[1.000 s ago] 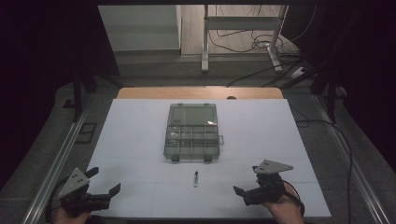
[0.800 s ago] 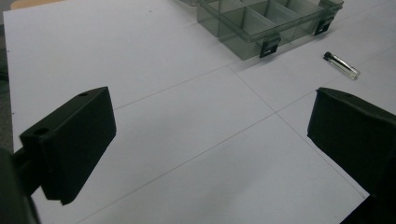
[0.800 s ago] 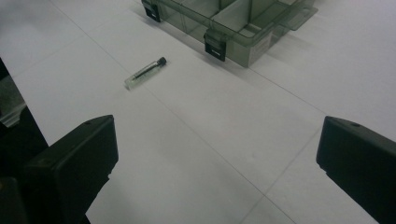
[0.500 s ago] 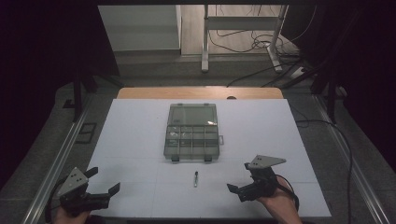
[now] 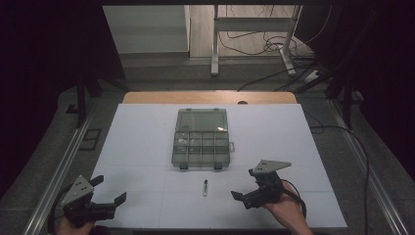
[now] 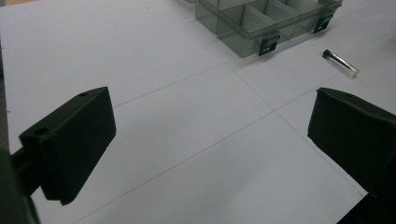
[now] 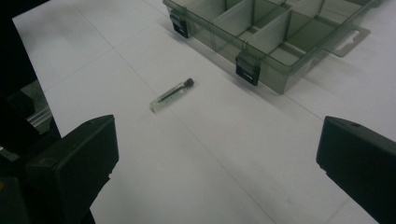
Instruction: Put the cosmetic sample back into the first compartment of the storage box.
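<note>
A small clear tube with a black cap [image 5: 205,187] lies on the white table just in front of an open grey compartment box [image 5: 201,138]. The tube [image 7: 172,94] also lies ahead of my right gripper's jaws, and the tube [image 6: 340,63] sits far right in the left gripper view. My right gripper [image 5: 243,191] is open, a short way right of the tube, with nothing between its jaws. At the table's front left corner my left gripper [image 5: 108,191] is open and holds nothing. The box [image 7: 266,35] has black latches on its near edge.
The white sheet [image 5: 147,142] covers most of the table, with a wooden strip [image 5: 210,97] at its far edge. Metal rails [image 5: 58,171] run along both sides. Beyond the table stand a desk frame [image 5: 254,29] and loose cables on the floor.
My right gripper has moved left and slightly forward, nearer the tube. The left gripper has stayed about where it was.
</note>
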{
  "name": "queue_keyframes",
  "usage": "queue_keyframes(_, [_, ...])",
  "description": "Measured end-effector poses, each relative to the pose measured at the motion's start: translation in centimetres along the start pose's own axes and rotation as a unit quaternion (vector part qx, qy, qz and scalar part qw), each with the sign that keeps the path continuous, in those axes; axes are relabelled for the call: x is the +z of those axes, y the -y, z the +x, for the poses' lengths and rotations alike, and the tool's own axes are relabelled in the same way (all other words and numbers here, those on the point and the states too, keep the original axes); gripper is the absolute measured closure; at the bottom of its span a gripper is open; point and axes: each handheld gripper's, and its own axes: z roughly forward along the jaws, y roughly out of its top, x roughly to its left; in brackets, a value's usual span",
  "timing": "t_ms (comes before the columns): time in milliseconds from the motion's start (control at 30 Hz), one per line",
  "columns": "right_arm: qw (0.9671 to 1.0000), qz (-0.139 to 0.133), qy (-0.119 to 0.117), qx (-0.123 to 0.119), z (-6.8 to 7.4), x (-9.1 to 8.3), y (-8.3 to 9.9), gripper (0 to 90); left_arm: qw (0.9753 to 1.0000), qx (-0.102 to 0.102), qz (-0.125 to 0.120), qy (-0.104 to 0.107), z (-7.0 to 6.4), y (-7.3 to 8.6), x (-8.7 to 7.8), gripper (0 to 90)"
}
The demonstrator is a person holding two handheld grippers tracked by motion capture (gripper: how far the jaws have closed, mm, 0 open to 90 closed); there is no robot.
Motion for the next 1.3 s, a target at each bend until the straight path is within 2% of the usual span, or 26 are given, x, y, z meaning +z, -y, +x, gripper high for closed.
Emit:
queue_keyframes(67, [1.0000, -0.002, -0.003, -0.003, 0.0, 0.3, -0.2, 0.0, 1.0000, 0.001, 0.001, -0.001, 0.0, 0.0, 0.0, 1.5])
queue_keyframes(467, [0.9994, 0.025, -0.014, -0.018, 0.5, 2.4, -0.9, 0.0, 1.0000, 0.002, 0.004, -0.004, -0.1, 0.0, 0.1, 1.3])
queue_keyframes(667, [0.9988, 0.043, -0.017, -0.016, 0.7, 2.9, -1.1, 0.0, 1.0000, 0.001, 0.005, -0.004, -0.1, -0.1, 0.1, 1.4])
queue_keyframes(967, [0.9982, 0.060, -0.006, -0.006, 0.8, 3.8, -1.8, 0.0, 0.9999, 0.001, 0.008, -0.007, -0.1, -0.1, 0.2, 1.7])
queue_keyframes(1300, [0.9965, 0.080, 0.007, -0.021, 1.6, 5.2, -2.7, 0.0, 0.9999, 0.001, 0.009, -0.009, -0.1, -0.1, 0.2, 1.9])
